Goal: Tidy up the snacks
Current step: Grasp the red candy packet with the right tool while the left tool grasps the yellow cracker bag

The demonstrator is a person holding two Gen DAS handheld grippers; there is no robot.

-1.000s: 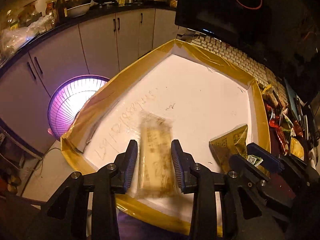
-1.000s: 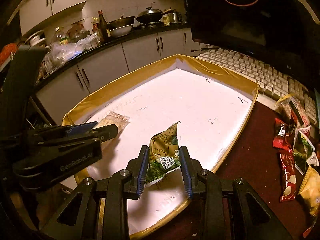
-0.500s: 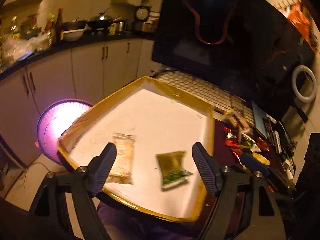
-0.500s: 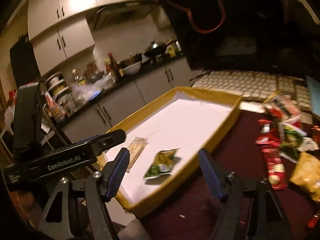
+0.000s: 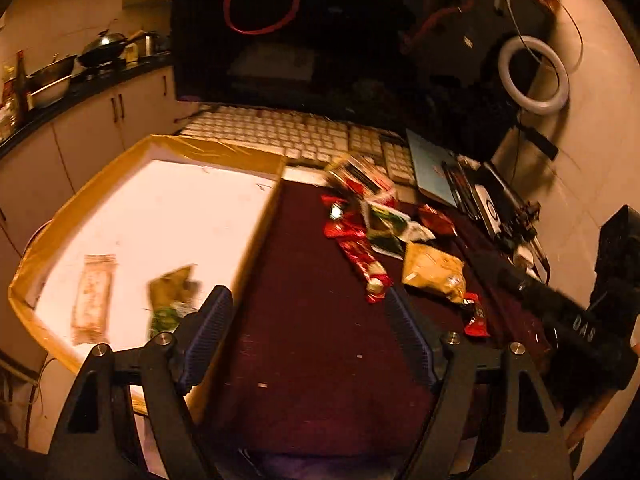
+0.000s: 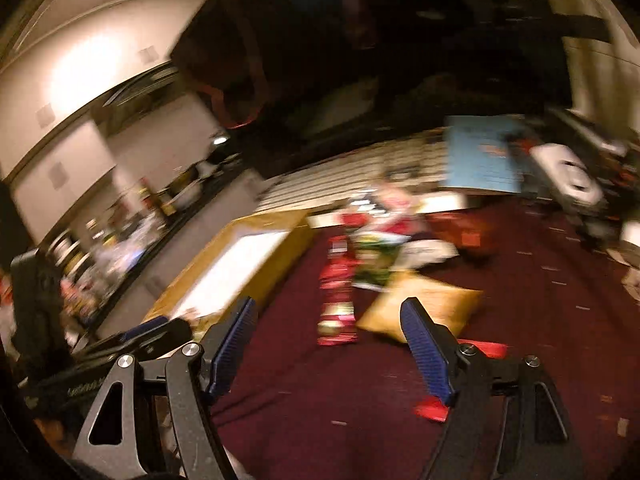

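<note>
A white tray with a yellow taped rim (image 5: 256, 220) lies on the left. In it are a pale beige snack bar (image 5: 93, 296) and a green and yellow packet (image 5: 172, 296). A pile of loose snacks lies on the dark red table: a long red packet (image 5: 362, 258), a yellow bag (image 5: 434, 272), a green packet (image 5: 390, 224). My left gripper (image 5: 308, 324) is open and empty above the table, right of the tray. My right gripper (image 6: 328, 332) is open and empty, facing the red packet (image 6: 338, 300) and the yellow bag (image 6: 424, 306). The right wrist view is blurred.
A white keyboard (image 5: 288, 132) and a dark monitor (image 5: 280, 32) stand behind the tray. A blue book (image 5: 430, 168), black devices and a ring light (image 5: 534, 76) are at the right. Kitchen cabinets (image 5: 92, 120) are at the far left.
Both grippers let go of their snacks in the tray, opened wide, and swung right over the dark red table toward the snack pile.
</note>
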